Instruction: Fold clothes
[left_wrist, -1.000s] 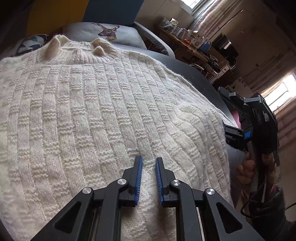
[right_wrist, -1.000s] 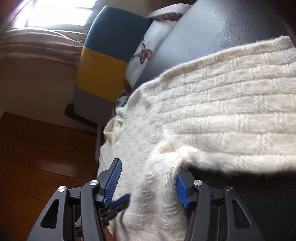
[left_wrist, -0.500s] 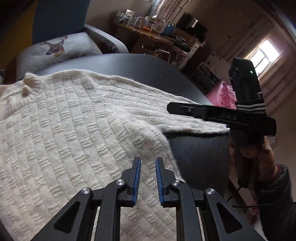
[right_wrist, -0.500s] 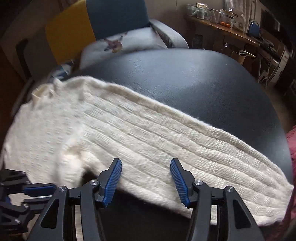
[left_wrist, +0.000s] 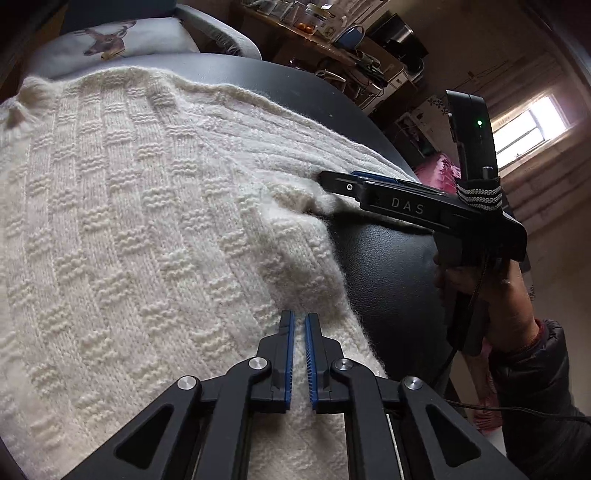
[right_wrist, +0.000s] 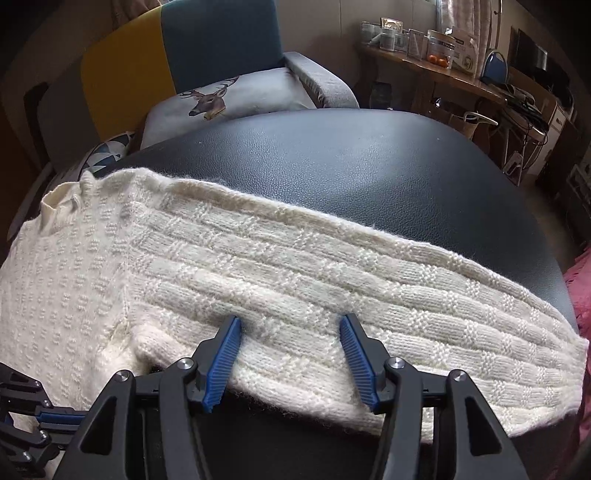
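A cream knitted sweater (left_wrist: 140, 221) lies flat on a black padded table (right_wrist: 351, 158). Its sleeve (right_wrist: 369, 291) stretches out to the right across the table. My left gripper (left_wrist: 299, 321) hovers over the sweater's body near its right edge, jaws nearly closed with a narrow gap and nothing between them. My right gripper (right_wrist: 290, 325) is open, with the lower edge of the sleeve lying between its fingers near the armpit. It also shows in the left wrist view (left_wrist: 332, 181), resting against the sleeve. The left gripper shows at the lower left of the right wrist view (right_wrist: 26, 417).
An armchair with a deer-print cushion (right_wrist: 221, 99) stands behind the table. A cluttered wooden desk (right_wrist: 443, 70) is at the back right. A pink cloth (right_wrist: 581, 295) lies off the table's right end. The table's bare black surface (left_wrist: 388, 266) lies right of the sweater body.
My right gripper swung from the sweater's left side to the sleeve and moved in onto its lower edge. My left gripper stayed nearly closed and shifted toward the sweater's right edge.
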